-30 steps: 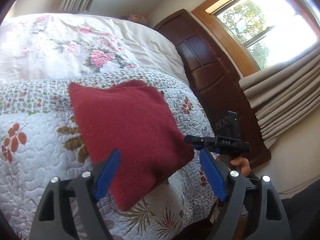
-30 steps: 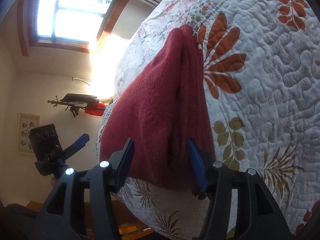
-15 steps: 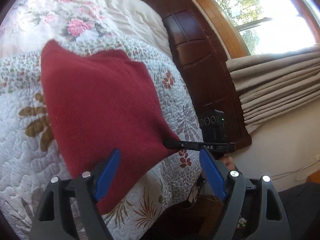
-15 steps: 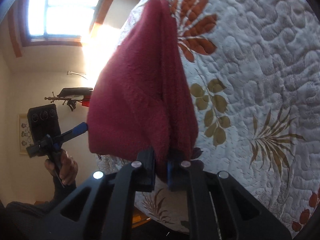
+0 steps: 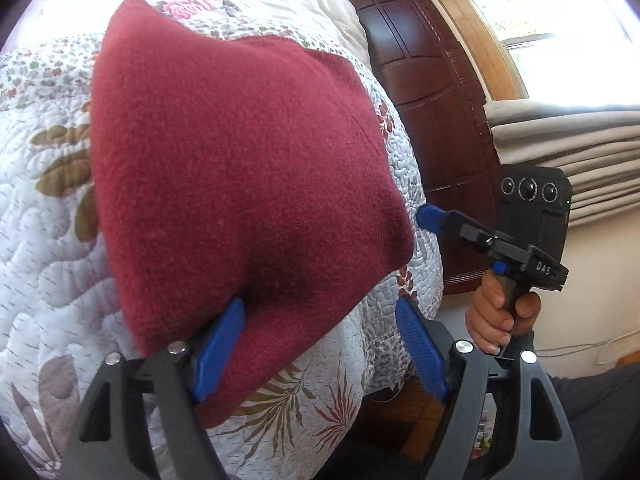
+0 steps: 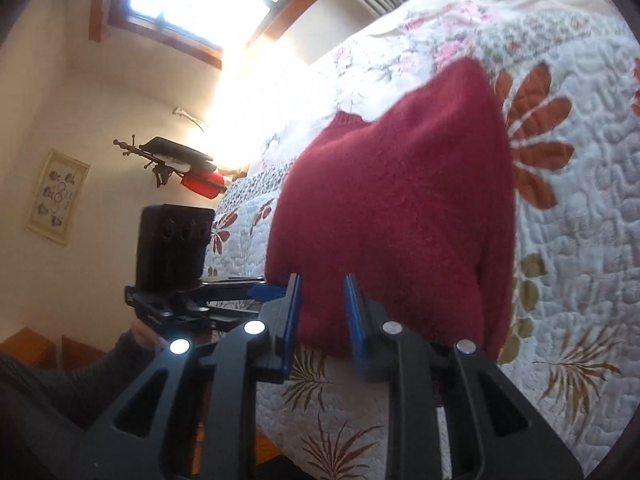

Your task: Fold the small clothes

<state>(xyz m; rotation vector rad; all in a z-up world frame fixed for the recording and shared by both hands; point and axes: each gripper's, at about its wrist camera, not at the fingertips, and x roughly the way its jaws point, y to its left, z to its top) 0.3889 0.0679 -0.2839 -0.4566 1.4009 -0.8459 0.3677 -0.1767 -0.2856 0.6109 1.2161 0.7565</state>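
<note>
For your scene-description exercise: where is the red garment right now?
The red garment lies folded on the floral quilt near the bed's edge, filling the middle of both wrist views. Its near edge sits between the fingers of the right gripper, beside the left gripper.

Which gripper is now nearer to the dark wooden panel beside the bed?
Right. The right gripper is at the corner of the red sweater on the side of the dark wooden panel; the left gripper is at the sweater's near edge, farther off.
</note>
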